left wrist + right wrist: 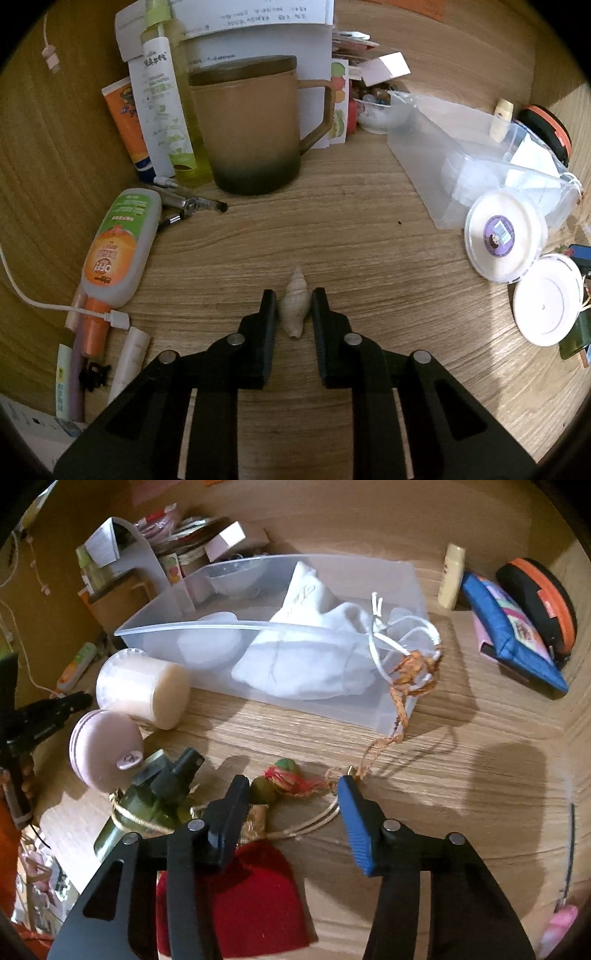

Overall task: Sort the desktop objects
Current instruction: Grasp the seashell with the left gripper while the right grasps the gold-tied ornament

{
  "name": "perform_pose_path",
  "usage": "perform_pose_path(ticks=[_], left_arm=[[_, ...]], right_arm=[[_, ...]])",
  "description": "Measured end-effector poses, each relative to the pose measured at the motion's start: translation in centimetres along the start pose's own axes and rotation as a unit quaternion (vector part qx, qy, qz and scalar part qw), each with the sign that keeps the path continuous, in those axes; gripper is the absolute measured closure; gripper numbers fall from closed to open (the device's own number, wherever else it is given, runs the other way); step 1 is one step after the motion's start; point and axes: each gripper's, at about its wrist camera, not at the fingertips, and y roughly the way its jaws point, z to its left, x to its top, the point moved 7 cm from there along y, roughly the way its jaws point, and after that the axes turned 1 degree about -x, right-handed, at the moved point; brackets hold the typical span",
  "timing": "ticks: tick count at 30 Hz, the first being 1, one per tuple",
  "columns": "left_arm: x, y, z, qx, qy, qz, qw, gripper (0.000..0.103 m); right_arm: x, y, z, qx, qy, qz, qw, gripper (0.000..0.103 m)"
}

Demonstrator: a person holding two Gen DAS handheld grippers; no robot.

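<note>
In the left wrist view a small beige spiral seashell (pixel 293 310) lies on the wooden desk, and my left gripper (pixel 294 297) is shut on it, one pad pressing each side. In the right wrist view my right gripper (pixel 292 784) hangs open over the neck of a red velvet pouch (pixel 240 897). The pouch's gold cord (pixel 314 827) and a green bead with a red tassel (pixel 284 773) lie between the fingers, and the blue pad (pixel 356 823) stands clear of them. A clear plastic bin (pixel 166 642) behind holds a white cloth bag (pixel 306 664).
A brown lidded mug (pixel 251 125), tall bottles (pixel 162 103) and an orange-labelled bottle (pixel 118 247) crowd the left. Two round white tubs (pixel 502 236) lie near the bin (pixel 436 162). A cream jar (pixel 144 686), pink round case (pixel 107 753), green spray bottle (pixel 147 805) and blue pouch (pixel 517 631) surround the right gripper.
</note>
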Motion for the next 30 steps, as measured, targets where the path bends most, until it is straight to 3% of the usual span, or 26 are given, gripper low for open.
perform_pose_path(ticks=[7,16,18,22,23,30], left_arm=[[0.2,-0.6,-0.2,0.003,0.004,-0.017,0.9998,0.085],[0.2,-2.3,-0.4,-0.009,-0.008,-0.036,0.9993,0.085],[0.1,-2.9,-0.4,-0.012,-0.011,-0.04,0.9991,0.085],[-0.1,-3.8,-0.8,-0.019,-0.009,-0.044,0.9988,0.085],[-0.1,-4.0,-1.0,-0.021,-0.007,-0.045,0.9987,0.085],[0.4,-4.8,-2.5,-0.031,-0.001,-0.052,0.9982,0.085]], right_arm=[[0.6,0.8,1.0,-0.024,-0.037,0.003,0.999,0.063],[1.8,1.8,2.2,-0.019,-0.049,0.01,0.999,0.063],[1.9,2.0,2.5,-0.026,-0.061,0.01,0.998,0.074],[1.7,1.9,2.9,-0.026,-0.067,0.005,0.997,0.079],[1.7,1.9,2.8,-0.026,-0.065,0.004,0.998,0.085],[1.1,0.5,1.9,0.0,-0.037,-0.004,0.999,0.085]])
